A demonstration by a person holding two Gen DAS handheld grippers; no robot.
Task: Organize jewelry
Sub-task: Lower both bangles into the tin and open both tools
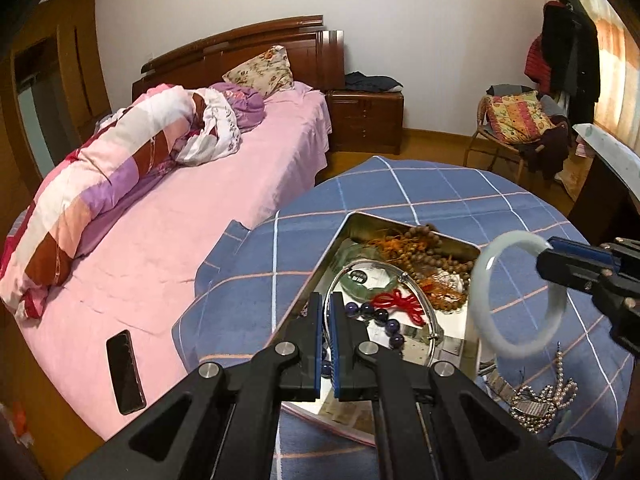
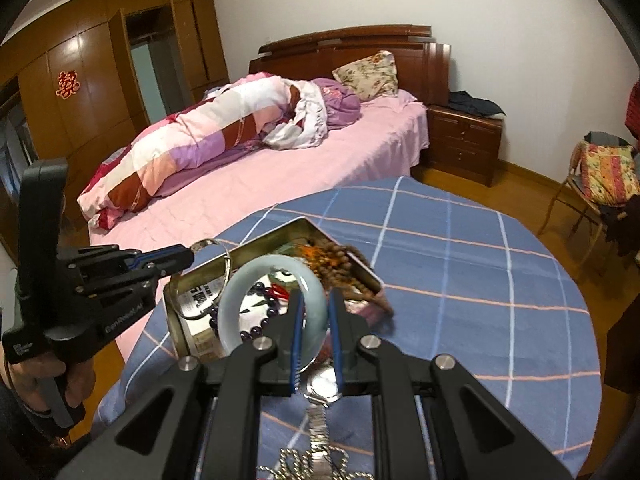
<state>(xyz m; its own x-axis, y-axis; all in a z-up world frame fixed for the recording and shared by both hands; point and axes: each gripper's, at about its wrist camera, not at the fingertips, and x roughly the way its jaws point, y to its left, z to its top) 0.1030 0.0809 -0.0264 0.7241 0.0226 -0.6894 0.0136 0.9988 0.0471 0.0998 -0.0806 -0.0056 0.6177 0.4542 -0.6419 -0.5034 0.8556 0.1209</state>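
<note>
Here, item one: a pale jade bangle [image 2: 276,276], held upright above the metal tin [image 2: 208,268]. Its rim sat clamped between the blue pads of the right gripper [image 2: 316,320], the jaws narrowed onto the lower right of the ring. In the left wrist view the same bangle [image 1: 480,276] hung off the right gripper [image 1: 560,258], near the tin's right-hand edge and clear of the cloth.

Item two: a thin silver bangle [image 1: 420,300], pinched at its near edge by the left gripper [image 1: 329,312], jaws almost closed on the wire. It leaned over the tin's contents. From the right wrist view the silver bangle [image 2: 228,264] rose tilted from the left gripper [image 2: 188,254] at the tin's left corner.

Contents of the tin [image 1: 360,220]: a green bangle [image 1: 372,290] with a dark label, a red knotted cord [image 1: 400,304], a string of dark purple beads [image 1: 380,316], and brown wooden prayer beads [image 1: 432,248] with orange tassels, heaped at the far end.

Shown only by the left wrist view: a pearl necklace [image 1: 560,392] bundled with metal chain on the blue checked tablecloth [image 1: 420,192], right of the tin, and a dark phone [image 1: 125,372] lying on the pink bed [image 1: 200,232].

Shown only by the right wrist view: a silver wristwatch [image 2: 322,390] lying on the cloth directly below the right gripper, its band running toward the camera, and the person's left hand [image 2: 52,376] around the left gripper's handle.
</note>
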